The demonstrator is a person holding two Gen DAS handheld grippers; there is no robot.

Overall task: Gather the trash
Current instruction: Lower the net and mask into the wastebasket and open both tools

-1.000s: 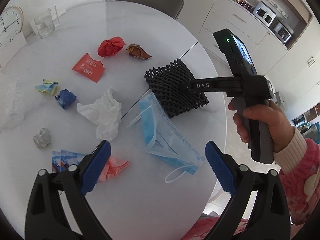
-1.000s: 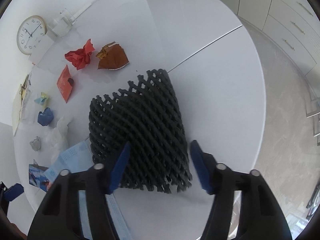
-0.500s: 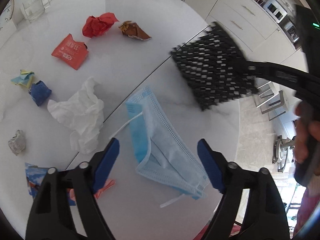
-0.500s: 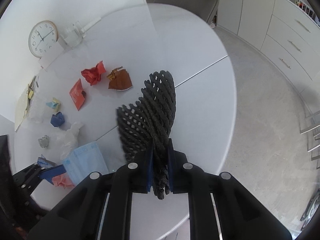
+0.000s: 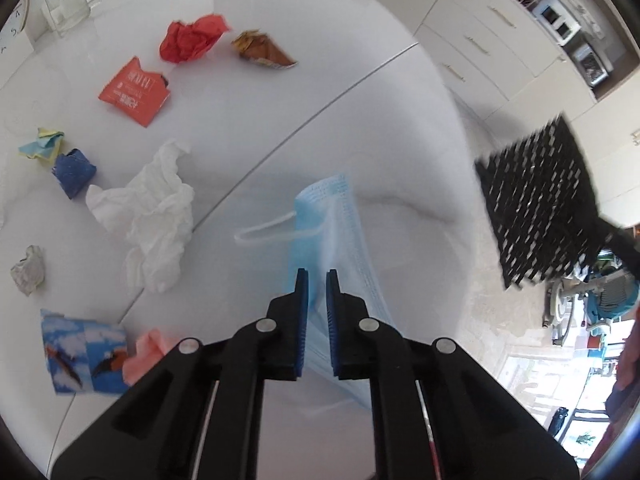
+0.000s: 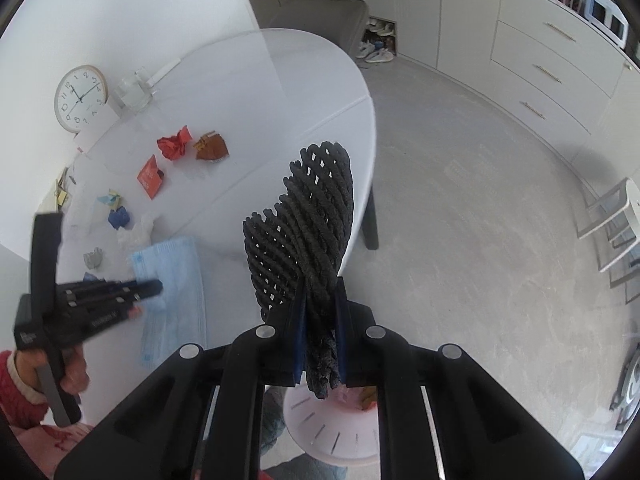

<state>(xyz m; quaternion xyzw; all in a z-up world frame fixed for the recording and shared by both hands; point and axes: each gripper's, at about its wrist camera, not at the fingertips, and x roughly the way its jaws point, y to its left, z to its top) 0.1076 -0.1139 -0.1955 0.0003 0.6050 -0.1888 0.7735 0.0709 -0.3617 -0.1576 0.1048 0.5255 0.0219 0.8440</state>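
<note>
Your left gripper (image 5: 317, 280) has just been closing, and its blue pads (image 5: 303, 292) now pinch the folded mask (image 5: 336, 216), which bunches up between them on the white table (image 5: 400, 128); one ear loop trails out to the left. Your right gripper (image 6: 321, 300) has its jaws pressed tight on the black net (image 6: 312, 216), held in the air past the table's edge, over the floor, with a white bin (image 6: 332, 436) showing just below the jaws. On the table left of the mask lie a white tissue (image 5: 152, 216), a blue wad (image 5: 74, 170), a grey wad (image 5: 28, 270), a pink scrap (image 5: 146, 354) touching a blue printed packet (image 5: 82, 354), and farther off an orange packet (image 5: 134, 92), a red ball (image 5: 192, 38) and a brown wrapper (image 5: 264, 50). A clock (image 6: 80, 96) stands at the table's far side.
</note>
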